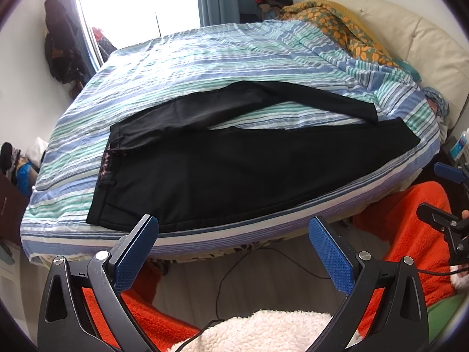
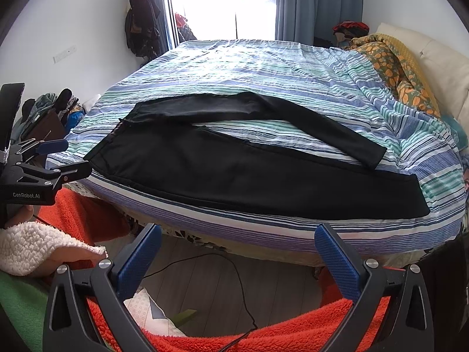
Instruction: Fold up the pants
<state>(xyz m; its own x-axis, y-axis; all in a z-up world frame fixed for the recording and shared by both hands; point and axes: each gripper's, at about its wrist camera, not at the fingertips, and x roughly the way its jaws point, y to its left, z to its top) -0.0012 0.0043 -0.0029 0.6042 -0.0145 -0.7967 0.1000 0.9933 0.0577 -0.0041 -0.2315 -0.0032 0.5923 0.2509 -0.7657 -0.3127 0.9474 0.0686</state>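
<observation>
The black pants (image 1: pixel 234 164) lie flat on a striped bed (image 1: pixel 205 58) near a bright window (image 2: pixel 222 3), legs apart, while both claws, left gripper (image 1: pixel 233 249) and right gripper (image 2: pixel 237 256), are spread wide and empty.

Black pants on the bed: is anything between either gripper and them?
Nothing visible. The black pants lie spread on the striped bedspread with nothing on top. The left gripper and right gripper are open, facing the bed's near edge across open air.
</observation>
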